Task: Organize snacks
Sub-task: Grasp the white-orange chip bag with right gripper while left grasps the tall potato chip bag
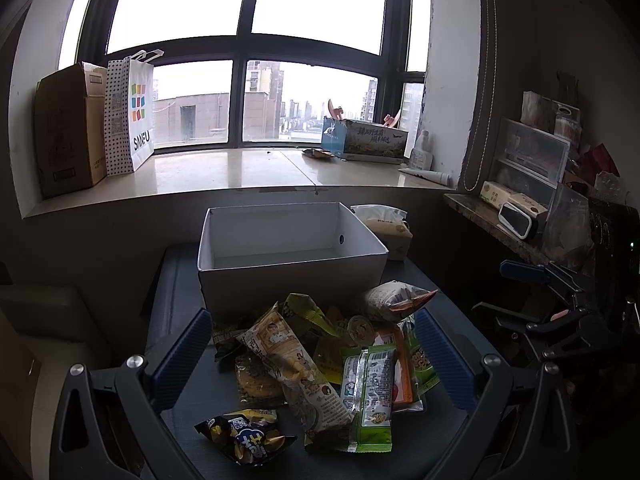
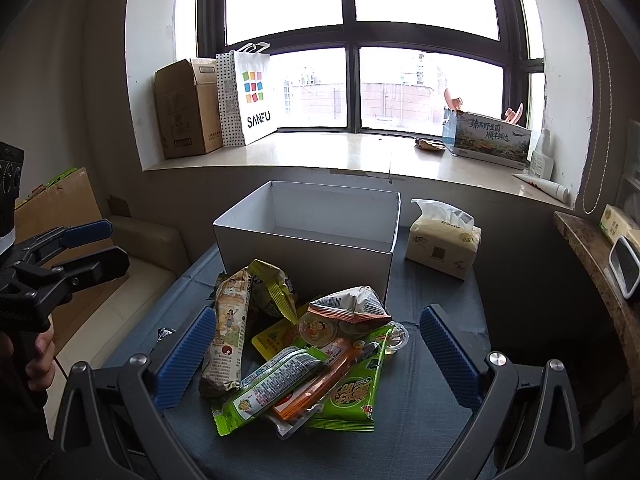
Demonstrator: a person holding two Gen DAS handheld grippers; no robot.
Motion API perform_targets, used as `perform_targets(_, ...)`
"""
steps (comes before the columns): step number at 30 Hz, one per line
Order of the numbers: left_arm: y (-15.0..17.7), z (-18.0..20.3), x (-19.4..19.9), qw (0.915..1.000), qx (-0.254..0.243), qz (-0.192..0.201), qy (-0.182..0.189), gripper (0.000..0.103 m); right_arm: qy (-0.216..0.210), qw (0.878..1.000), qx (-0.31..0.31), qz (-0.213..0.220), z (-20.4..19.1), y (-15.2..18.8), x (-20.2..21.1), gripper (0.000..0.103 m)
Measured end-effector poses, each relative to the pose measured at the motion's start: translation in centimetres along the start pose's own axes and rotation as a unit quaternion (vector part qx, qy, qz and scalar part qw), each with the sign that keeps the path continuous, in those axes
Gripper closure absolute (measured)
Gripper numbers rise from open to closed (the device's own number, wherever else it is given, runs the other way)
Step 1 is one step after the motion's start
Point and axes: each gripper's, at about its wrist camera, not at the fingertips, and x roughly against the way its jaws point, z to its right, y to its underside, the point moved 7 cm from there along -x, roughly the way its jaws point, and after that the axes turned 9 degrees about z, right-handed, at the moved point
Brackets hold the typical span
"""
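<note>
On the far left of the table (image 1: pixel 448 432), our left gripper (image 1: pixel 316 354) hangs over the heap with its blue fingers spread wide apart and nothing between them. Nearest it lies the dark chip bag (image 1: pixel 246 436), a little apart from the rest; we judge it puffy, light and crinkly, best pinched at a flat sealed end rather than across the air-filled belly, where it would likely slip or pop.

Moving right, the long cream packet (image 2: pixel 228 328) lies at the left edge of the snack pile (image 2: pixel 304 352). It looks soft and narrow enough to take across its middle. Beside it the green wrapper (image 2: pixel 266 394) rests on top of an orange packet (image 2: pixel 316 384) and a wider green bag (image 2: pixel 352 396); these flat foil packs seem slick, so an end seam is the safer hold. The small jelly cups (image 2: pixel 318 330) look rigid but slippery and easily crushed.

Behind the pile stands the white box (image 2: pixel 304 254), open and holding nothing we can see, touching the rearmost packets. Our right gripper (image 2: pixel 316 354) is likewise held wide apart and empty above the pile. To the right of the box sits a tissue pack (image 2: pixel 442 246), clear of the snacks.
</note>
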Motion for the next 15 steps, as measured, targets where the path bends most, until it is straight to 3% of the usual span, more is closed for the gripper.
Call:
perform_targets(9, 0.2, -1.0, -0.2, 0.9998, 0.017, 0.013, 0.0, 0.0, 0.01, 0.998, 0.003, -0.062, 2.4, 3.4, -7.9, 0.0)
perform_targets(15, 1.3, -2.3, -1.3, 0.9988, 0.049, -0.004, 0.005, 0.0, 0.022, 0.996, 0.003, -0.087, 4.0, 5.2, -13.9, 0.0)
